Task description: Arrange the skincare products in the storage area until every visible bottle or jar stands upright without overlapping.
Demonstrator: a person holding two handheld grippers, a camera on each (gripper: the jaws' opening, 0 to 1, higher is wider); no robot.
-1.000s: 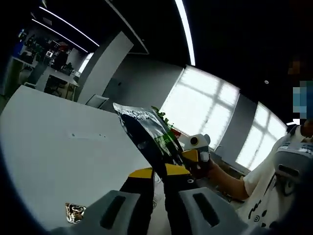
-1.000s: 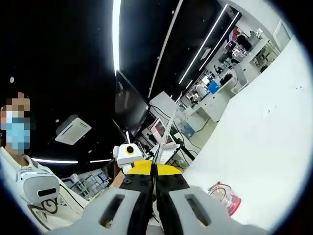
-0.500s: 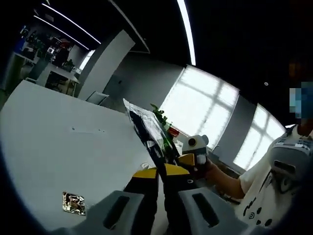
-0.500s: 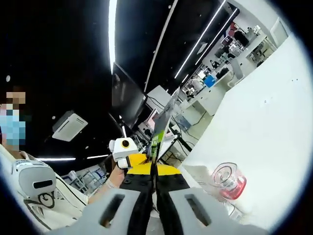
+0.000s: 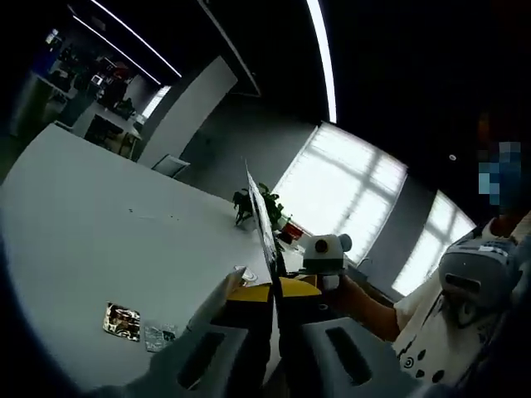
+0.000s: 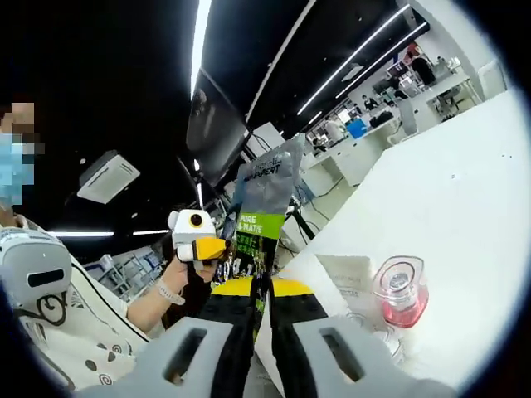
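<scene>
1. We've got both grippers up off the table rn. The right gripper [image 6: 259, 292] has its jaws pressed tight on the bottom edge of a sachet [image 6: 264, 203], a flat grey pack w/ a green band. In the right gripper view it faces us now; a sec ago it was edge-on, just a thin line.
2. The left gripper [image 5: 274, 292] looks pinched on a thin flat pack too, the sachet [image 5: 265, 224] seen edge-on there. A sec ago that view showed its printed face, so it has swung round. We can't tell for sure if it's one pack held by both or two.
3. In the right gripper view, the left gripper [image 6: 202, 247], white and yellow, sits in the person's hand [image 6: 176, 278] just beside the sachet.
4. Task stuff: a pink jar [image 6: 400, 294] w/ a clear lid stands upright on the white table [image 6: 465, 174], just beside a pale box [image 6: 350, 278]. The camera has moved, so the jar shows bigger and nearer than before, prob not the jar shifting.
5. In the left gripper view, a small foil packet [image 5: 122, 321] and a tiny crinkled one [image 5: 158, 336] lie flat on the table [image 5: 91, 215], near each other.
6. Our take: the sachet is mid-air, so nothing's placed yet. It still needs a spot near the jar w/o overlapping anything.
</scene>
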